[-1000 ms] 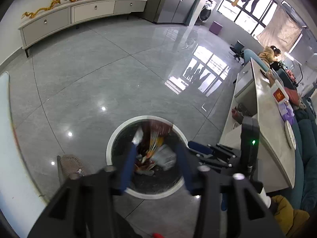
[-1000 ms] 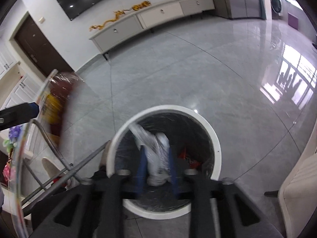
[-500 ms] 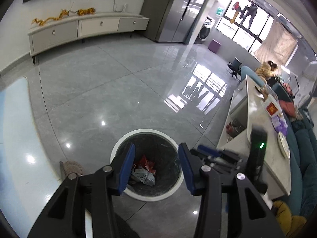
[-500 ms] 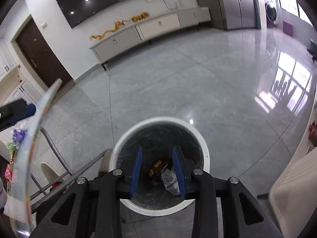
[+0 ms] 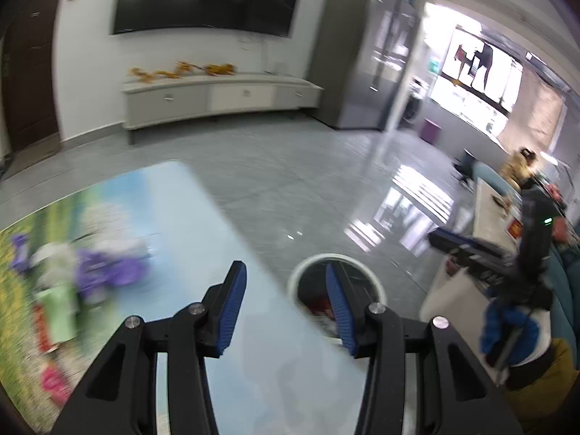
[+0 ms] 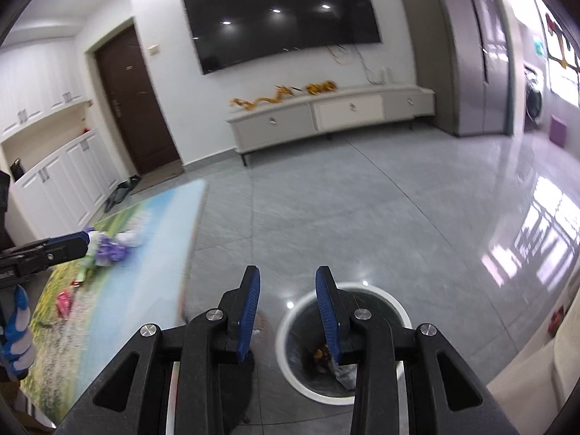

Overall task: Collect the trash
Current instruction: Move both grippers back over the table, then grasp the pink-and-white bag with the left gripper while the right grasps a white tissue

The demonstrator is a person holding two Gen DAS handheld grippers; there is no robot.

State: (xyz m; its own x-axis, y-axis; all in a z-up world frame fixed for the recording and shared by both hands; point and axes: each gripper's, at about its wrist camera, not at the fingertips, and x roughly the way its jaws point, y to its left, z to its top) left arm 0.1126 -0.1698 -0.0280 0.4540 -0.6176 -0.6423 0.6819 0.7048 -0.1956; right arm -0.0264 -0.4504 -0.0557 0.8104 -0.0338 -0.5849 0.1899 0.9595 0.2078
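Left gripper [image 5: 286, 302] noted parted and empty above printed table [image 5: 203, 239], right gripper [image 6: 288, 311] likewise parted and empty, trash [image 6: 335, 362] observed inside white-rimmed bin [image 6: 290, 320] on floor beside table.

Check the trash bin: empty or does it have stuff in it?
Not empty. The trash bin stands upright on the floor, with crumpled wrappers at its bottom in the right wrist view. How full it is, cannot tell.

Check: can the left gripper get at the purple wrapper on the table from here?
Probably yes. The left gripper is open and empty above the table, and the purple wrapper lies off to its left with nothing between them. The blur hides which pieces of litter touch it.
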